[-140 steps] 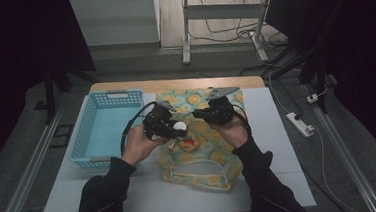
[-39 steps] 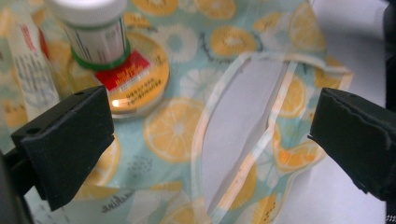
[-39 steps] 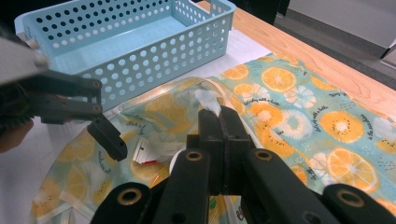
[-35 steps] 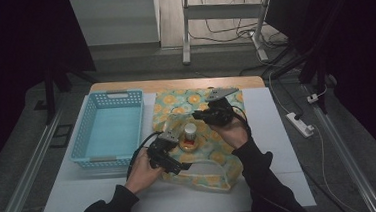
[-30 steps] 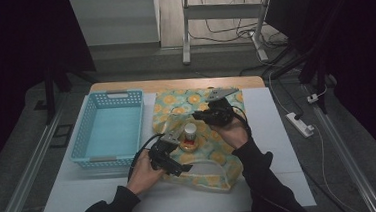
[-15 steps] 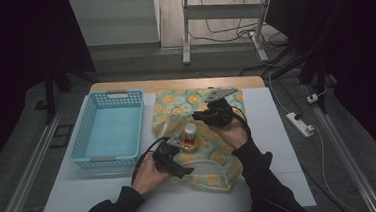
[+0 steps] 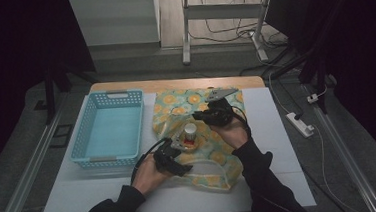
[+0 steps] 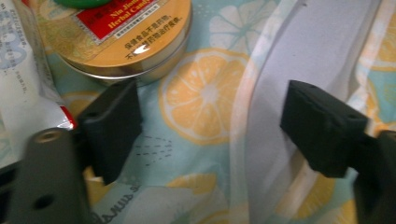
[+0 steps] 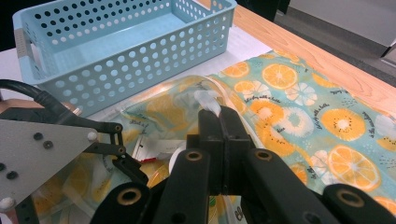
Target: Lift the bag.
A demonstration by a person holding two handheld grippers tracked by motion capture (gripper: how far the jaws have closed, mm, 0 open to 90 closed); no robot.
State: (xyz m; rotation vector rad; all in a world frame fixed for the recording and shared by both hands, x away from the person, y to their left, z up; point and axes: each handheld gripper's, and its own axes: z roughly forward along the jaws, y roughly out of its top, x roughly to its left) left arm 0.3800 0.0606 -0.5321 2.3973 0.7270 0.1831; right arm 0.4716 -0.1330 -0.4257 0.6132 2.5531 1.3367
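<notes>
Left gripper (image 8: pixel 210 126), at lower centre of the high view, has jaws apart, just been closing, with bag fabric between them, pads not pressing. Right gripper (image 9: pixel 219 116) is clamped on the fruit-print bag (image 7: pixel 219 156) edge at centre frame. Candy tin (image 8: pixel 116 32) sits upper left in the left gripper view.

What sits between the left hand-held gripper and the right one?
High view: a white-capped bottle and a round tin on the citrus-print bag.
</notes>
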